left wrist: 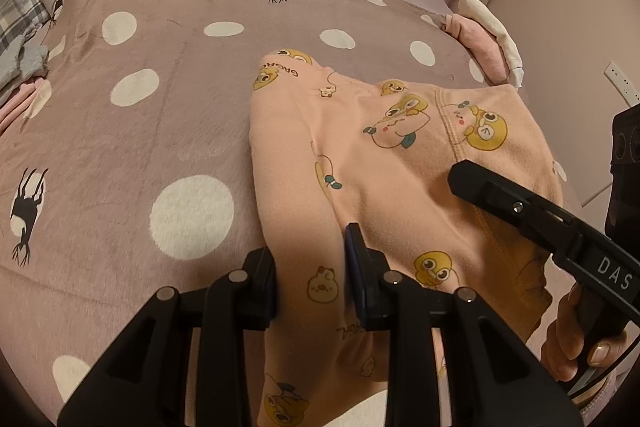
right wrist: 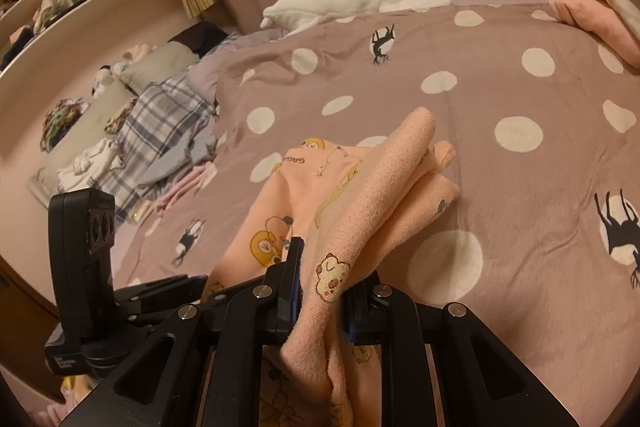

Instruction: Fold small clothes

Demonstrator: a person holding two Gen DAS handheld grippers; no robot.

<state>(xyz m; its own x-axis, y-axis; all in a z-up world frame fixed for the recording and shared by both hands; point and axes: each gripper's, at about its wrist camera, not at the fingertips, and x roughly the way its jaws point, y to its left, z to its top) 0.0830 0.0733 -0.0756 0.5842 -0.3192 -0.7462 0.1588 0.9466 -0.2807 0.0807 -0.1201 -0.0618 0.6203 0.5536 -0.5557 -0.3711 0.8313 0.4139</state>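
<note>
Folding is mid-step: the left gripper (left wrist: 312, 279) and right gripper (right wrist: 322, 287) each have their jaws clamped on an edge of the peach cotton garment printed with yellow cartoon chicks (left wrist: 360, 155), which lies partly on the mauve polka-dot bedspread (left wrist: 140, 47); next, I judge, carry that edge over evenly. No container holds anything relevant
</note>
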